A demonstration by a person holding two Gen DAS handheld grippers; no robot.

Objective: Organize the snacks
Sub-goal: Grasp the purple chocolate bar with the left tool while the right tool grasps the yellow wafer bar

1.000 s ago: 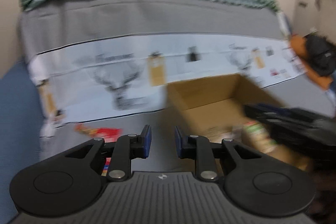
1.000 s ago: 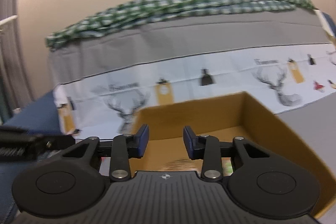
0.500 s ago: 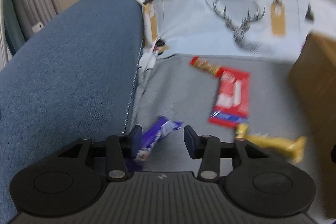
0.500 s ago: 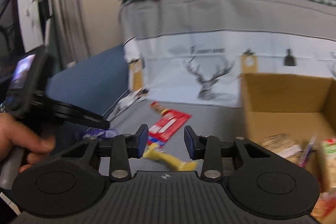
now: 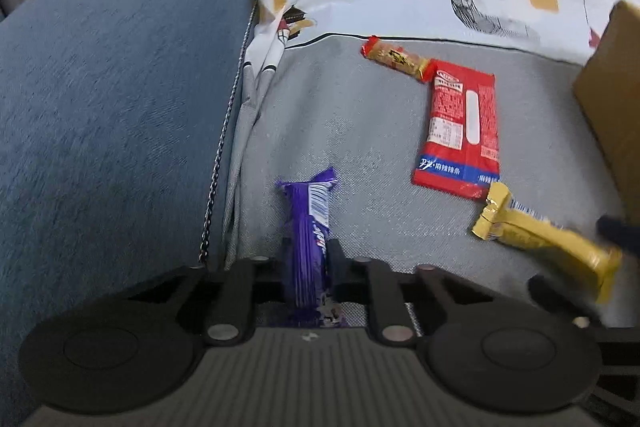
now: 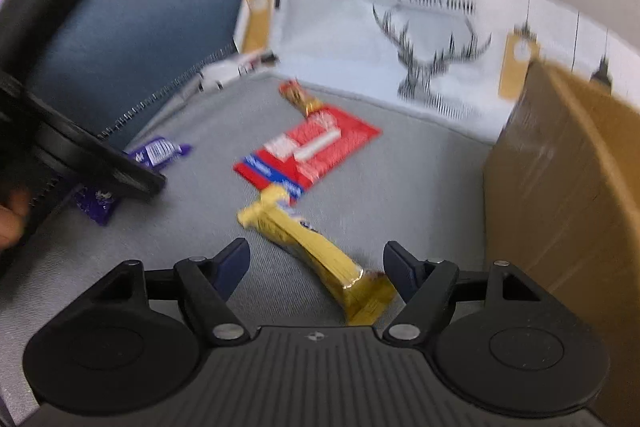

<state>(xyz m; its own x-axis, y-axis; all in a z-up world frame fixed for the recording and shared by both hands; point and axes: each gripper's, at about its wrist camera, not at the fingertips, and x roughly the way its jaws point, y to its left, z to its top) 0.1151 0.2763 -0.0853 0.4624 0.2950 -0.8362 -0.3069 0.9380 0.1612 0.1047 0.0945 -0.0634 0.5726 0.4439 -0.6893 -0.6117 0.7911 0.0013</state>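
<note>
Grey sofa cover (image 5: 360, 131) carries the snacks. My left gripper (image 5: 308, 267) is clamped on the purple bar (image 5: 308, 227); the red packet (image 5: 460, 131) lies beyond, and my right gripper (image 6: 316, 267) spreads wide around the yellow bar (image 6: 308, 247), beside the cardboard box (image 6: 568, 187).

Left gripper (image 5: 307, 261) jaws clamp the purple snack bar (image 5: 309, 239).

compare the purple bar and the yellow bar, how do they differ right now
The purple bar sits clamped in the left claw; the yellow bar lies loose between the open fingers of the right claw. Purple points straight ahead, yellow lies diagonal. Both are slim wrapped bars on the grey cover.
</note>
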